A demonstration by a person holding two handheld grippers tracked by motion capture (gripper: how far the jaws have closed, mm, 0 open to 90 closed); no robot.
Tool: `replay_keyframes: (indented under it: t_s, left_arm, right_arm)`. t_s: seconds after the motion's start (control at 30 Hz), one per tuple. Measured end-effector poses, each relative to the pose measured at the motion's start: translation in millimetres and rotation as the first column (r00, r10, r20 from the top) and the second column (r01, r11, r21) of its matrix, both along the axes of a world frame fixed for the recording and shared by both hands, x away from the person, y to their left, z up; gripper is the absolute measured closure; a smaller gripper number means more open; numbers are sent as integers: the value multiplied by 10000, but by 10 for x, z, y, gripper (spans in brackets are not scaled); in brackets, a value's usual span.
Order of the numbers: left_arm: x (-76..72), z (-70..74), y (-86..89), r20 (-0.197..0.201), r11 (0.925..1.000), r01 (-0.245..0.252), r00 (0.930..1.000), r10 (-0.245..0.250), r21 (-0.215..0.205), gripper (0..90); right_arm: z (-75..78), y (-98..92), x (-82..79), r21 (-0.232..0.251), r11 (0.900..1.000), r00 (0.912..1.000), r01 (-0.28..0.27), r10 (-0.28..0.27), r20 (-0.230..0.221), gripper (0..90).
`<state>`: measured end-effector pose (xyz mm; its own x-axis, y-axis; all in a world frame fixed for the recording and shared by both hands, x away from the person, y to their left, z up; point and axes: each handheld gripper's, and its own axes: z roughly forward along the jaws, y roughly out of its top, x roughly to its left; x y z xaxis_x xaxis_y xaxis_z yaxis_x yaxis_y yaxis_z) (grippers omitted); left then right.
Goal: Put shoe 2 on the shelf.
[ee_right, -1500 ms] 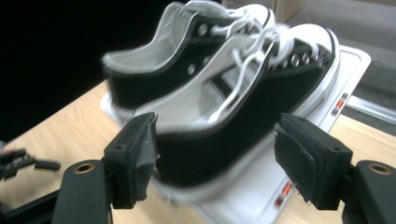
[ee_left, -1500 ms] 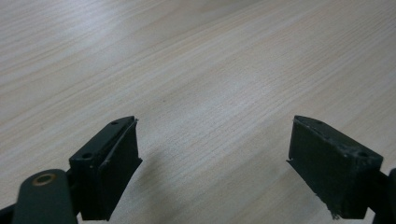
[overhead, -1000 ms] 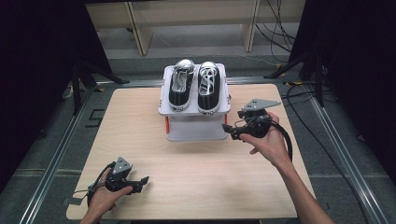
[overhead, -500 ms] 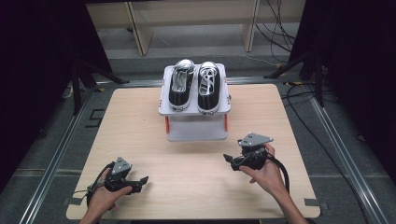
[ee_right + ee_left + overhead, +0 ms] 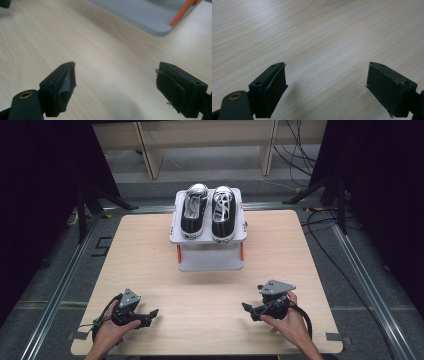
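The pair of black sneakers [image 5: 207, 212] sits side by side, toes pointing away from the person, on the top deck of a small white two-tier shoe rack [image 5: 208, 238] with orange posts [image 5: 178, 253]. Both shoes look squarely placed, soles flat on the deck, neither hanging over an edge. The rack stands well ahead of both tools, toward the far middle of the bench [image 5: 210, 295].

The right hand-held gripper [image 5: 254, 309] lies low over the wood near the person, ahead of the right hand [image 5: 287, 322]; its jaws have just been opening and stand wide apart with only bare wood between them. In the right gripper view the lower tray of the rack [image 5: 140, 15] and one orange post [image 5: 183, 11] show up ahead and to the right of that gripper. The left hand-held gripper [image 5: 147, 317] rests low over the near left of the bench, jaws likewise spread and empty, in the left hand [image 5: 107, 332].

By my reading the shoes are placed and the step in hand is parking the tools. To do it well, keep both grippers low, clear of the rack so nothing nudges the shoes, and settle them gently with the cables [image 5: 302, 317] slack
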<state>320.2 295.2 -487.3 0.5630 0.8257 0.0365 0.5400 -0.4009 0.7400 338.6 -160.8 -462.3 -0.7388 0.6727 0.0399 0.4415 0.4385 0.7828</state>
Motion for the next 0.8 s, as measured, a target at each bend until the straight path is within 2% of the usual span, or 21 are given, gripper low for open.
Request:
replay_keyframes:
  t_s: [0.07, 0.2, 0.23, 0.3, 0.4, 0.5, 0.53, 0.57, 0.63, 0.73, 0.8]
  left_arm:
    - [-6, -5, -9, -73, 9999, -112, 9999, 111, -76, 152]
    - [20, 2, 18, 48, 9994, 219, 9997, -220, 262, 152]
    - [13, -4, 7, 31, 9999, 104, 9999, -104, 132, 152]
    - [-4, -10, -11, -94, 9999, -104, 9999, 104, -62, 152]
    - [30, 8, 21, 122, 9981, 392, 9991, -398, 485, 152]
    - [9, 7, -3, 9, 9995, 201, 9998, -201, 243, 152]
    - [10, 6, -8, 61, 9997, 174, 9998, -175, 185, 152]
    - [10, 3, -12, 99, 9998, 146, 9998, -147, 142, 152]
    - [5, 3, -16, 45, 9999, 111, 9999, -112, 113, 152]
    - [5, 4, -17, 56, 9999, 119, 9999, -120, 118, 152]
    - [6, 5, -15, 53, 9998, 120, 9999, -121, 127, 152]
  right_arm:
    - [-31, -35, -43, -72, 10000, 9999, -12, 11, -123, 162]
    - [-82, -105, -91, -243, 9995, 9995, 205, -210, -233, 163]
    - [-98, -119, -111, -316, 9988, 9983, 362, -376, -453, 166]
    - [-116, -134, -119, -533, 9980, 9988, 333, -351, -335, 181]
    - [-120, -133, -117, -535, 9981, 9989, 302, -321, -345, 203]
    - [-142, -102, -129, -687, 9972, 9984, 288, -321, -476, 200]
    - [-151, -98, -115, -804, 9967, 9996, 82, -103, -261, 200]
    - [-159, -84, -114, -772, 9970, 9996, -9, -13, -278, 199]
    - [-153, -64, -125, -711, 9975, 9985, 16, -54, -537, 194]
    - [-154, -67, -115, -828, 9966, 9997, -25, 5, -241, 189]
    - [-154, -69, -114, -810, 9967, 9995, 1, -27, -321, 189]
